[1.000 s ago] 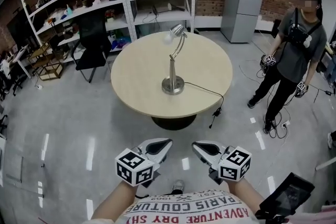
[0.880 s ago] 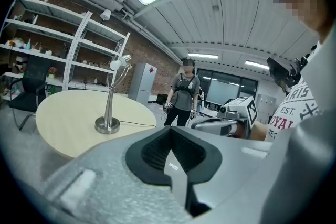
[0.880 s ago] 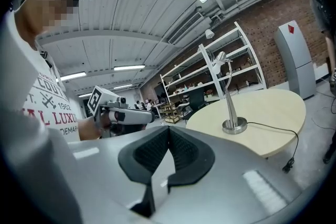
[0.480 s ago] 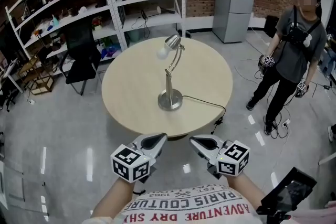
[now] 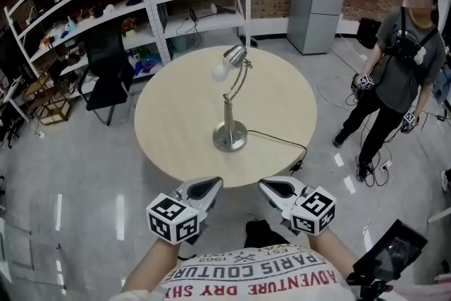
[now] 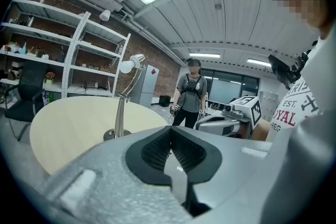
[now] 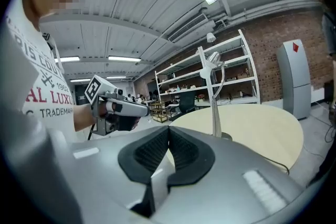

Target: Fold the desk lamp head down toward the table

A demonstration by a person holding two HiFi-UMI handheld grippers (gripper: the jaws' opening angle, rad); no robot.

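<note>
A silver desk lamp (image 5: 232,96) stands upright near the middle of a round beige table (image 5: 169,116), its head (image 5: 235,56) raised and a white bulb (image 5: 220,70) showing. The lamp (image 6: 124,99) also appears in the left gripper view, and the lamp (image 7: 214,94) in the right gripper view. My left gripper (image 5: 209,186) and right gripper (image 5: 271,187) hover side by side just off the table's near edge, both shut and empty, well short of the lamp.
A black cord (image 5: 280,137) runs from the lamp base over the table's right edge. A person (image 5: 396,74) with grippers stands at the right. Metal shelving (image 5: 141,3), a black chair (image 5: 103,60) and a grey fridge (image 5: 317,0) stand behind the table.
Both grippers have come closer to the table's near edge, and the table and lamp loom larger in the head view. The jaws stayed shut.
</note>
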